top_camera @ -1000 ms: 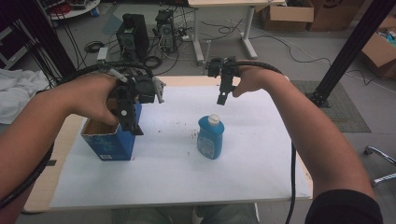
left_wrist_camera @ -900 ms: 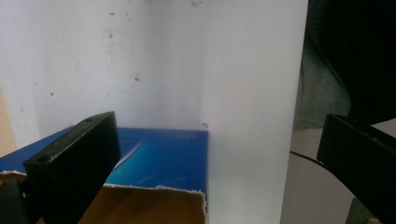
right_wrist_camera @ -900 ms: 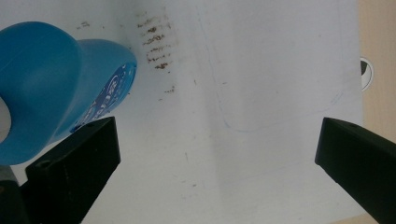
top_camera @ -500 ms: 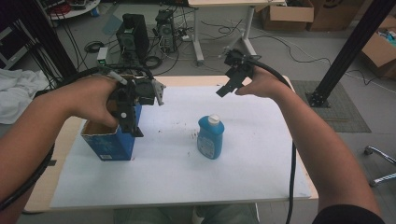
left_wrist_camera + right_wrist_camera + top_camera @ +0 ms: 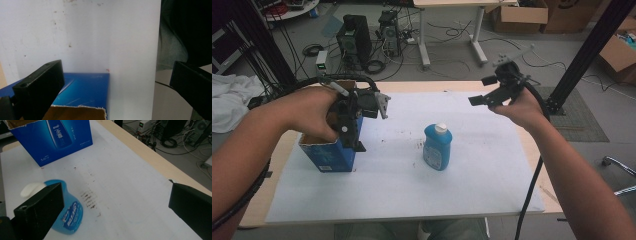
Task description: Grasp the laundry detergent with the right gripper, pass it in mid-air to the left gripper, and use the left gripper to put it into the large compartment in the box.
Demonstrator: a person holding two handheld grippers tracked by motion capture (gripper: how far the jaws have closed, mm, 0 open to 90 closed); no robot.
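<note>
A blue carton [image 5: 328, 156] with a torn open top stands at the left of the white sheet [image 5: 402, 200]. My left gripper [image 5: 353, 132] hangs over the carton's right wall, pointing down, open. In the left gripper view the left gripper [image 5: 116, 75] has its jaws far apart, with the carton's [image 5: 85, 90] top edge low between them, untouched. A blue bottle [image 5: 437, 148] with a white cap stands upright mid-table. My right gripper [image 5: 480, 91] is held in the air at the back right, pointing left, open. The right gripper [image 5: 115, 195] looks down on the bottle [image 5: 71, 216] and the carton [image 5: 58, 140].
The wooden table edge [image 5: 532, 165] borders the sheet at the right. Dark smudges [image 5: 88, 197] mark the sheet near the bottle. Computer towers [image 5: 354, 37] and cables lie on the floor behind the table. A black frame post [image 5: 592, 50] rises at the right, and a white cloth [image 5: 229, 100] lies at the left.
My right gripper has swung from above the table's back middle out to the right and turned to point left. The left gripper, carton and bottle have stayed put.
</note>
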